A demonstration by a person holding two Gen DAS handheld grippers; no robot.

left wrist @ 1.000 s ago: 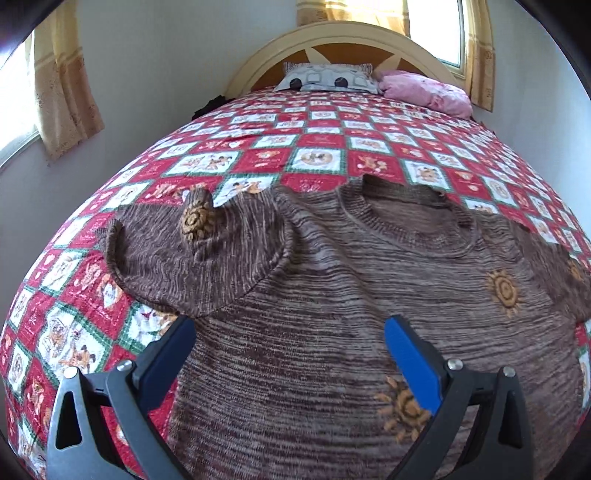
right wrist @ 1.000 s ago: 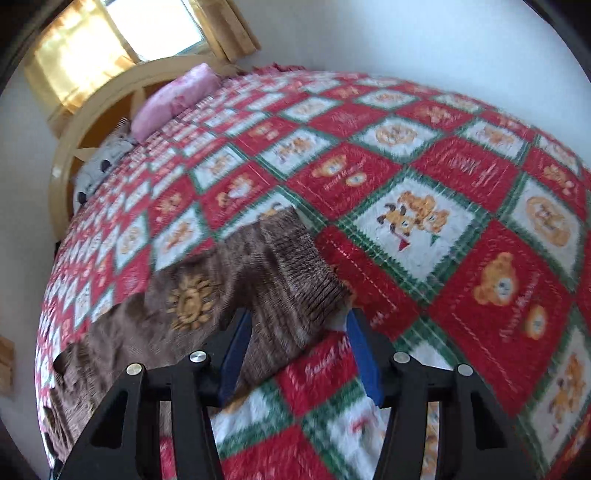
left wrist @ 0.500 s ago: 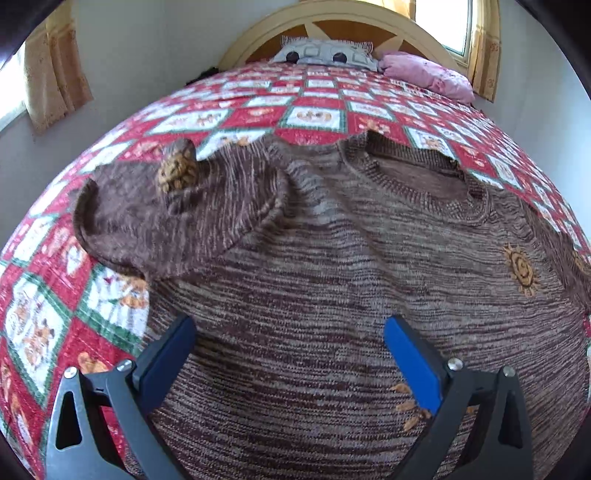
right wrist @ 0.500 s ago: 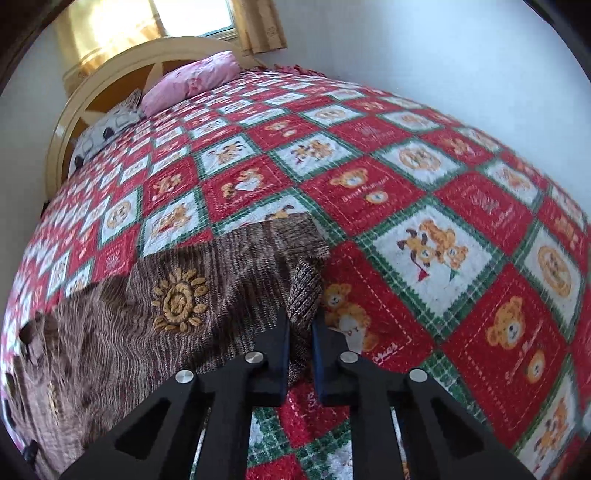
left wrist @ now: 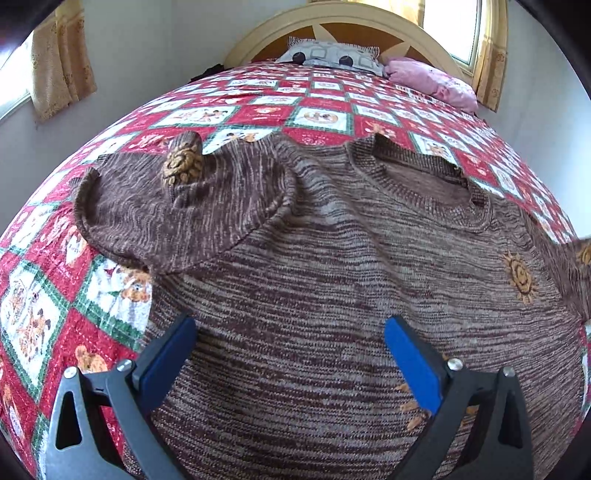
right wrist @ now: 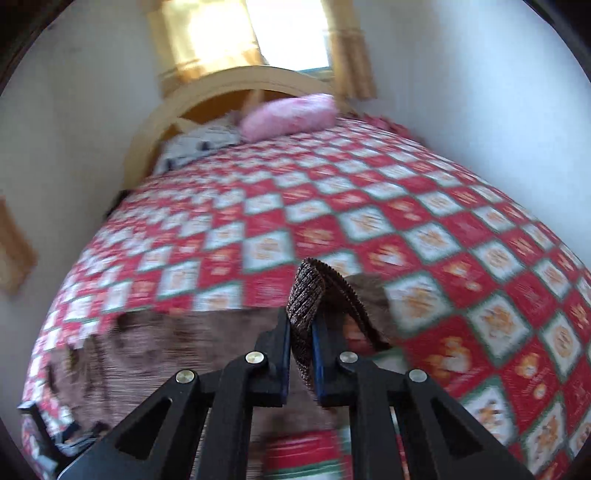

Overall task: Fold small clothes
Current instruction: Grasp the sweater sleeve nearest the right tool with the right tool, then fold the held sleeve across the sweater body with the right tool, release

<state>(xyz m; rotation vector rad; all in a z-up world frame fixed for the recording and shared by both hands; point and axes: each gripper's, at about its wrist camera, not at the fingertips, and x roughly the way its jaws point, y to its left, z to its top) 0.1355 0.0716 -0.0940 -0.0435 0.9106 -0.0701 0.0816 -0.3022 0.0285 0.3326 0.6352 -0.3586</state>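
A small brown knit sweater (left wrist: 314, 280) with orange sun patches lies face up on the quilted bed, collar toward the headboard. Its left sleeve (left wrist: 177, 206) is folded in over the shoulder. My left gripper (left wrist: 290, 347) is open and empty, low over the sweater's body. My right gripper (right wrist: 301, 332) is shut on the ribbed cuff of the right sleeve (right wrist: 308, 291) and holds it lifted off the quilt. The sweater body (right wrist: 166, 350) shows blurred at lower left in the right wrist view.
The red, white and green patchwork quilt (left wrist: 317, 107) covers the whole bed. A grey patterned pillow (left wrist: 328, 55) and a pink pillow (left wrist: 432, 83) lie by the arched wooden headboard (left wrist: 347, 22). Walls and curtained windows flank the bed.
My right gripper closed on the right sleeve cuff and has lifted it off the quilt, swinging to face the headboard. My left gripper stayed open and drifted only slightly over the sweater.
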